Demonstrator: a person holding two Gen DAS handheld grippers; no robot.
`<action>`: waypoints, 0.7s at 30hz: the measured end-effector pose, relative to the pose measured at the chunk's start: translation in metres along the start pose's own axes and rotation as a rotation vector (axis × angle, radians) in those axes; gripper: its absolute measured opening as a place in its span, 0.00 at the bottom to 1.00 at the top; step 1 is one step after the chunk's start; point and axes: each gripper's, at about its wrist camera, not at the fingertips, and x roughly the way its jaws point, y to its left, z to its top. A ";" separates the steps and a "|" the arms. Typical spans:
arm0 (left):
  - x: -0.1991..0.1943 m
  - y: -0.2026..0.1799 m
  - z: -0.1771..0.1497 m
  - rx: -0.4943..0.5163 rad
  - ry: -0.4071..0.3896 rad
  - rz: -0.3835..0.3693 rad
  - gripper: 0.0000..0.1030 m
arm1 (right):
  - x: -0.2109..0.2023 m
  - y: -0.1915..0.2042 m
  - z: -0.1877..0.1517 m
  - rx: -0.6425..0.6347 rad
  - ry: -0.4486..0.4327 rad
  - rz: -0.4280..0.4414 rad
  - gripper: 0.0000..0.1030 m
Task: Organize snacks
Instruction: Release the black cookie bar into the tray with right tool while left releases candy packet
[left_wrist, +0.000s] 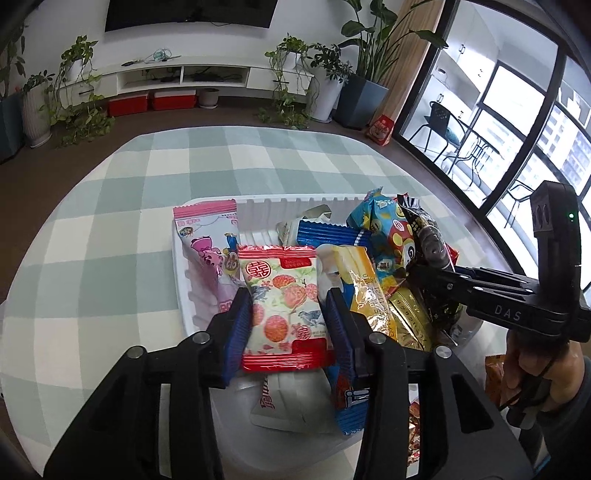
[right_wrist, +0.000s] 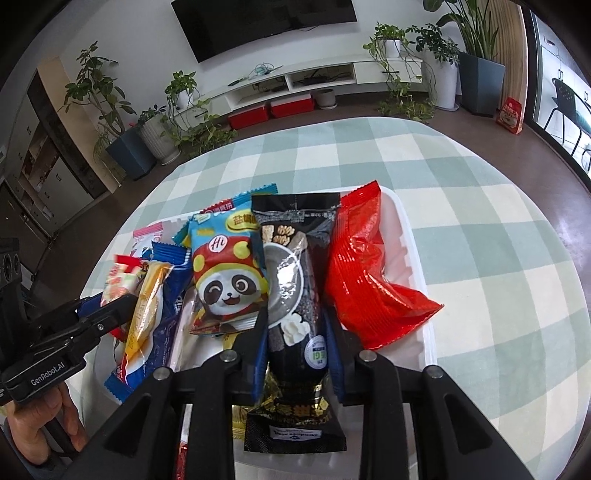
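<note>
Currently placing: left gripper (left_wrist: 288, 314) brackets the lychee-print packet (left_wrist: 282, 295), right gripper (right_wrist: 295, 332) the black packet (right_wrist: 295, 291), over the white tray (right_wrist: 413, 236). Next: widen, withdraw.

Wall television (left_wrist: 190, 13), potted plants (right_wrist: 110, 110)

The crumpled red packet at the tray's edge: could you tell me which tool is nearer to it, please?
Right. The right tool, straddling the black packet, sits directly beside the red packet; the left tool is across the tray, around the lychee-print packet.
</note>
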 end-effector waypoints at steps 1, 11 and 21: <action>-0.001 0.000 0.000 0.000 -0.002 0.002 0.48 | -0.002 0.002 0.000 -0.007 -0.006 -0.001 0.34; -0.023 -0.008 -0.002 0.014 -0.037 0.024 0.64 | -0.035 0.007 -0.001 -0.019 -0.063 0.007 0.57; -0.087 -0.036 -0.035 0.034 -0.137 0.053 1.00 | -0.134 -0.012 -0.028 0.067 -0.259 0.077 0.96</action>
